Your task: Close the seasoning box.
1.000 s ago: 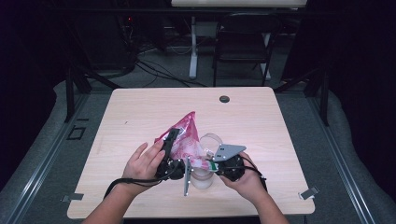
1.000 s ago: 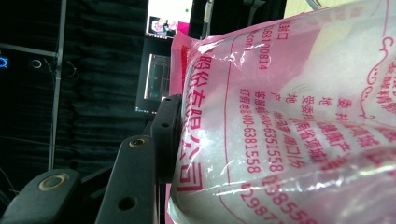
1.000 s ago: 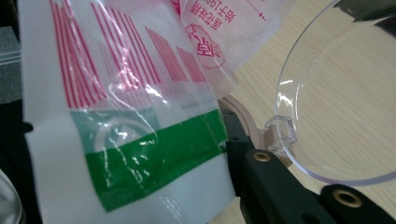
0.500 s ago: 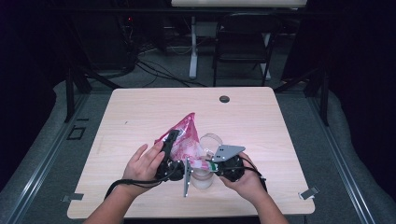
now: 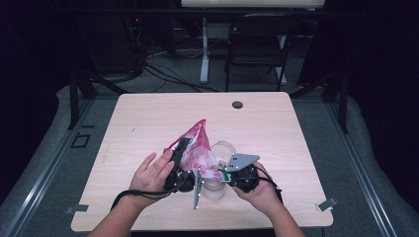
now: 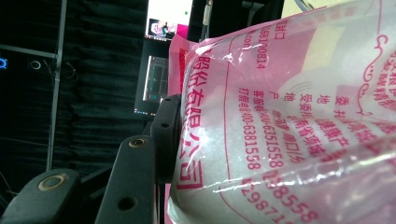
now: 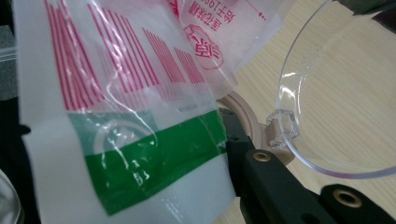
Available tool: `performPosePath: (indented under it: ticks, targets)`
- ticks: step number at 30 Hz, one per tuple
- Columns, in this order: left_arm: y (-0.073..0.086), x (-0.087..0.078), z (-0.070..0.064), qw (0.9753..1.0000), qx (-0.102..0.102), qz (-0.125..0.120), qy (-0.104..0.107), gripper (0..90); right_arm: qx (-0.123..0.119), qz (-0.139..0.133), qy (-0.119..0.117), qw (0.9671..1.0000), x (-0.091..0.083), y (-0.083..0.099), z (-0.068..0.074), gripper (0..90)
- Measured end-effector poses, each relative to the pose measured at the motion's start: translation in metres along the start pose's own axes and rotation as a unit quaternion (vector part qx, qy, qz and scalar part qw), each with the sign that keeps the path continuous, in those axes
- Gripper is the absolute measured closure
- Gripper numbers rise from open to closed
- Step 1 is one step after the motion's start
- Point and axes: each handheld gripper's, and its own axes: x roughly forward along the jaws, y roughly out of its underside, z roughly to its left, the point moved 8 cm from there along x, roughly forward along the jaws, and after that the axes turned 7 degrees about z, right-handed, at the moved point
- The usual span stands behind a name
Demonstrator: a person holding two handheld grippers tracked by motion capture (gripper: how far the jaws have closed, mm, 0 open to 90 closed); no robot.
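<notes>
A pink plastic bag (image 5: 195,140) of white granules, with red print, slants up over the near middle of the table. My left gripper (image 5: 180,154) is shut on its side; in the left gripper view one black finger (image 6: 164,135) presses the bag (image 6: 289,116) and the other is hidden behind it. My right gripper (image 5: 223,174) is shut on the bag's lower end, where a green band and red stripes (image 7: 116,116) show beside its finger (image 7: 239,154). A clear round container (image 5: 223,149) stands just behind the bag, and its rim (image 7: 322,158) is close to the right jaw.
A second pale round container (image 5: 213,190) sits between the two hands near the front edge. A light wooden ring (image 7: 246,116) lies under the clear rim. A small black disc (image 5: 237,104) lies at the table's (image 5: 148,123) far side, and a chair (image 5: 257,44) stands beyond it.
</notes>
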Motion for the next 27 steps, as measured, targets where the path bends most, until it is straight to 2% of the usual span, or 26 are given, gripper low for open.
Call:
performPosePath:
  ticks: [7, 27]
  targets:
    - [-0.0014, -0.0005, 0.0010, 1.0000, 0.004, -0.003, -0.003, 60.6, 0.002, 0.001, 0.000, 1.0000, -0.0003, 0.0004, -0.0005, 90.0]
    - [-0.0014, 0.0000, 0.0013, 1.0000, -0.003, -0.004, 0.000, 60.5, 0.002, 0.001, 0.000, 1.0000, -0.0003, 0.0003, -0.0005, 90.0]
